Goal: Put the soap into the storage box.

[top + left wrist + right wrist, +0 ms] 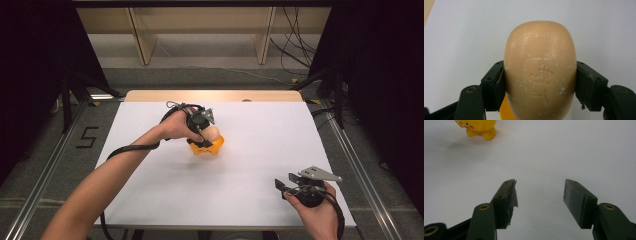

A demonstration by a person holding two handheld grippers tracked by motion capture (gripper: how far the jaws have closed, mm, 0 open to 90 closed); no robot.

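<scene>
The high view looks forward and down from above the person's side, taking in the whole white bench [165,195] and the floor beyond. The left gripper view rides very close, facing along its jaws at the soap [540,70] with bench behind. The right gripper view sits low near the bench, looking across it toward the yellow toy [477,128], which the high view shares [212,146].

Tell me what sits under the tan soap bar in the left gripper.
Under the tan oval soap bar, clamped between the left gripper's jaws, a sliver of a yellow plastic character-shaped holder shows. The soap covers most of it, so whether they touch is hidden.
</scene>
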